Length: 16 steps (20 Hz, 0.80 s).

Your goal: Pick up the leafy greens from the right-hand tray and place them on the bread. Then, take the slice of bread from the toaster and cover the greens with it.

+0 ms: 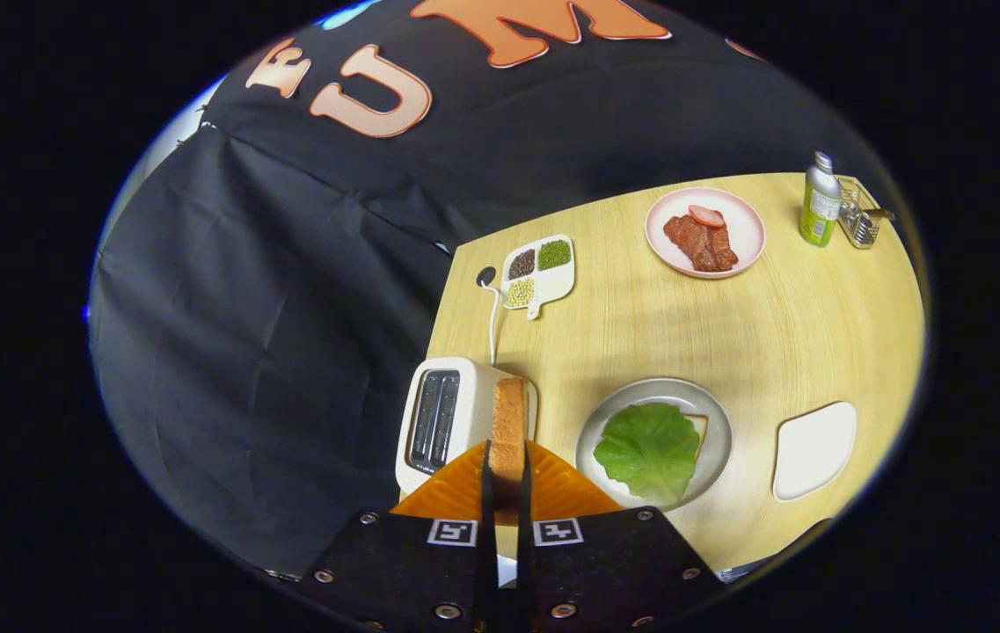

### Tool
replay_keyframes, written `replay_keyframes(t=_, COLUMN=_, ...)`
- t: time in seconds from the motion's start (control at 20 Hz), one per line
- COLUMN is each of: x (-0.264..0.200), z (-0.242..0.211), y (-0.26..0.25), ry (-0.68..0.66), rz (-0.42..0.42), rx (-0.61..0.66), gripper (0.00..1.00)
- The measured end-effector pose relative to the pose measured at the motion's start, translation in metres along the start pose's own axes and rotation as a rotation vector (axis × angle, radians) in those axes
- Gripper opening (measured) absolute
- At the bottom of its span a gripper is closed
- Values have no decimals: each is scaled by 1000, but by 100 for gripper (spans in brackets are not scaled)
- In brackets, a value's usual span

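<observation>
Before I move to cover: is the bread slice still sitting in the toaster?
No: the gripper is shut on the bread slice, held up beside the toaster.

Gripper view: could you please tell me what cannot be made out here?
- Bread on the grey plate: mostly hidden under the leafy greens; one corner shows.
- Held bread slice: its lower end is hidden between the fingers of the gripper.
- Toaster slots: too dark to see inside.
- Divided dish: contents too small to identify.
- Wire holder: partly behind the bottle.
</observation>
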State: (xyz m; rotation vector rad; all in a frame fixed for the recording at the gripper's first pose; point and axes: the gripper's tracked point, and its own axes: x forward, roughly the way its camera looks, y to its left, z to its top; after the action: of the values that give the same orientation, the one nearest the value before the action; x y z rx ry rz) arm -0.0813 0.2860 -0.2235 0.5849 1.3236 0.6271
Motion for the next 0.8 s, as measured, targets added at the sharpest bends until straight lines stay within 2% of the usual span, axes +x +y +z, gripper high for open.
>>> replay_keyframes(t=0.3, x=3, z=-20, y=-41, ry=2, rz=28, rx=15, gripper=9)
replay_keyframes(t=0.55, x=31, z=-48, y=-73, ry=56, rz=17, rx=23, gripper=9)
replay_keyframes(t=0.8, x=63, z=-66, y=-93, ry=107, rz=46, rx=20, gripper=9)
